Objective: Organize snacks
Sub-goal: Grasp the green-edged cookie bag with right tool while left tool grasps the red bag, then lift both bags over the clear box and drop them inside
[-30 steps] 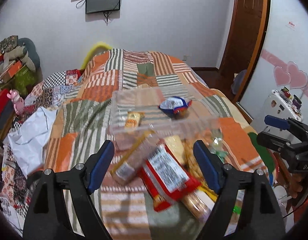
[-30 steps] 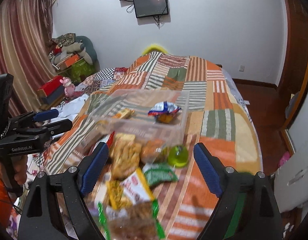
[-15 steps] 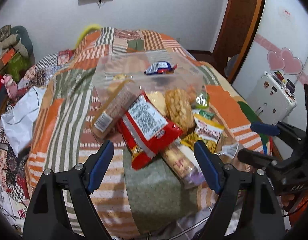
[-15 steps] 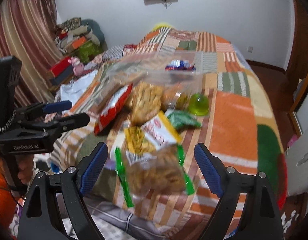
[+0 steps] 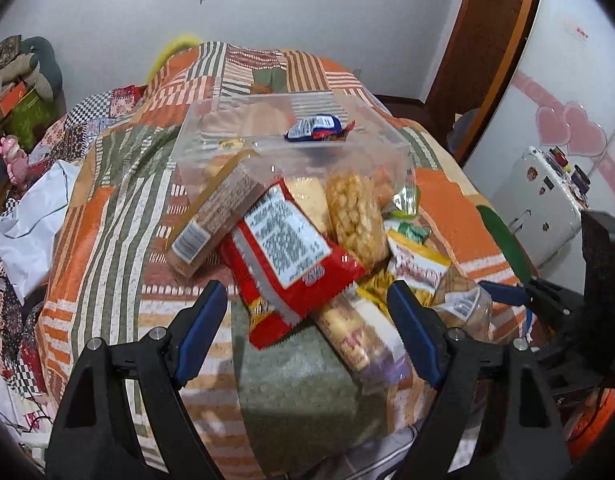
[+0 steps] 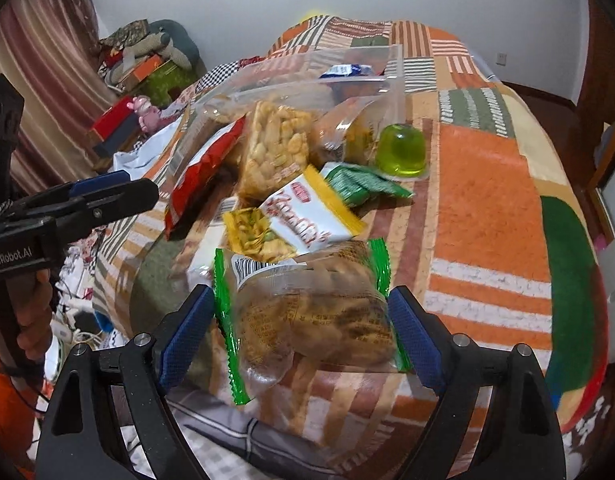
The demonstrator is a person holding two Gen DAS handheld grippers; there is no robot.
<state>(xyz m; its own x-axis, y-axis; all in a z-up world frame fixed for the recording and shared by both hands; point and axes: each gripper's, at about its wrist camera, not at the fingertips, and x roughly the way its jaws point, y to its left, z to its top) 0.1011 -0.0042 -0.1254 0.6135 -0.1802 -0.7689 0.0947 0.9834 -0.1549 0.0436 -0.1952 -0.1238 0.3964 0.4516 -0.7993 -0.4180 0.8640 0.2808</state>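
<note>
1. Since a second ago both views have tipped down: the wall screen has slid to the top edge and the snack pile, then low in the frame, now fills the centre of each.
2. Left wrist view, left to right: the left gripper (image 5: 307, 324) has its blue-padded jaws spread wide and grasping nothing, low in the frame over the striped orange and green patchwork bedspread (image 5: 107, 216).
3. A long brown cardboard snack box (image 5: 215, 220) lies left of centre, one end against the clear plastic bin (image 5: 211, 128) at upper centre.
4. A small blue and white wrapped candy (image 5: 315, 130) sits inside that bin.
5. A red crinkled foil snack bag (image 5: 291, 256) lies at the centre, overlapping the box's lower end, its near end between the jaws but not touched.
6. A clear packet of golden puffed bars (image 5: 355, 216) leans just right of it.
7. The right gripper (image 5: 507, 292) enters at the right edge.
8. Right wrist view, left to right: a hand (image 6: 31, 320) holds the left gripper at the left edge.
9. The right gripper (image 6: 303, 336), at lower centre, stands released; a green-edged clear bag of brown biscuits (image 6: 311, 312) lies between its pads, and contact cannot be told.
10. A yellow and white snack pouch (image 6: 299, 220) lies just above the bag.
11. A green jelly cup (image 6: 401, 152) stands at upper right of the pile.
</note>
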